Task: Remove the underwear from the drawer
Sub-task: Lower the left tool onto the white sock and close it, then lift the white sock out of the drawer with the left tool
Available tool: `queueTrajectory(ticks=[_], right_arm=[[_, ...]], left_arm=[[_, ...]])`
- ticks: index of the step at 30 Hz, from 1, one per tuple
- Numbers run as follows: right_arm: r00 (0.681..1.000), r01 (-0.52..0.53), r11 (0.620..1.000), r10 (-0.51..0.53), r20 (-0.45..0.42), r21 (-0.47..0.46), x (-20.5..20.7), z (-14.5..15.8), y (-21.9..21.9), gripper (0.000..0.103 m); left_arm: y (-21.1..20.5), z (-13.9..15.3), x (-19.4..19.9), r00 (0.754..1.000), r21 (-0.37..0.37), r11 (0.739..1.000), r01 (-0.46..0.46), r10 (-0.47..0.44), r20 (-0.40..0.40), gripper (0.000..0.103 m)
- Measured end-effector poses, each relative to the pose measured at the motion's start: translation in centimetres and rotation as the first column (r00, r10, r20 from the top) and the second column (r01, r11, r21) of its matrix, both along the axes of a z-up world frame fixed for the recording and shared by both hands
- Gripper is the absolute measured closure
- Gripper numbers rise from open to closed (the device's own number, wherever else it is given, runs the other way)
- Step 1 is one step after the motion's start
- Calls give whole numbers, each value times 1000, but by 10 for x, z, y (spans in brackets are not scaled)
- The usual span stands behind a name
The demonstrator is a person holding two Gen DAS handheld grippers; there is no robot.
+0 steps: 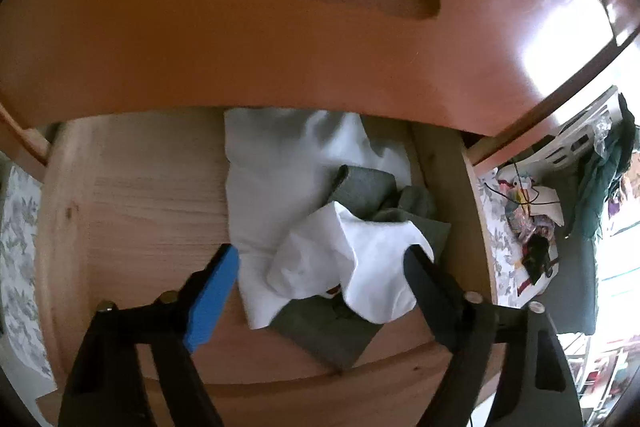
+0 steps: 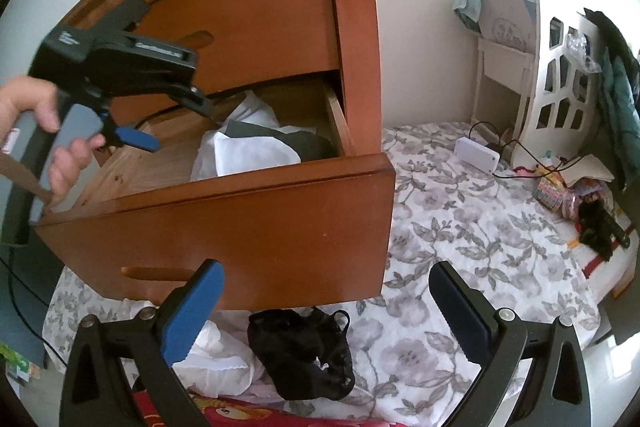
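Two grippers, but your left gripper (image 1: 324,263) is the near one: jaws wide, gripping nothing, straddling the white underwear (image 1: 348,259) lying crumpled, no clear long axis, in the open drawer (image 1: 132,187). Right gripper (image 2: 324,311) hangs open outside.

In my open wooden drawer (image 1: 132,195) lies crumpled white underwear (image 1: 352,259) atop grey-green pieces (image 1: 372,191), bunched at its right side.
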State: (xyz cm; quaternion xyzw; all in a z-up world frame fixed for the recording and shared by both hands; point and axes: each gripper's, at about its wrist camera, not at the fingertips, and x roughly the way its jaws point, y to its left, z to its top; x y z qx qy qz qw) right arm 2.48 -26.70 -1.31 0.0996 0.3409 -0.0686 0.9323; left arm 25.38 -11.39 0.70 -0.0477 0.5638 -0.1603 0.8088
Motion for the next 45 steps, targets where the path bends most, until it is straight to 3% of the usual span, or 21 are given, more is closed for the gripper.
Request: queueTrajectory(ticks=[15, 18, 28, 45], right_arm=[[1000, 10, 999, -9, -11, 47, 1, -4, -8, 0], [1000, 11, 999, -10, -11, 49, 1, -4, -7, 0], [1000, 15, 999, -14, -9, 44, 0, -4, -8, 0], [1000, 25, 999, -24, -10, 24, -1, -3, -6, 0]], left_arm=[[-17, -29, 15, 998, 5, 1000, -18, 18, -52, 51], [-16, -29, 15, 999, 14, 1000, -23, 24, -43, 67], [-4, -25, 8, 999, 11, 999, -30, 30, -14, 92], [37, -15, -19, 996, -33, 996, -88, 89, 30, 97]])
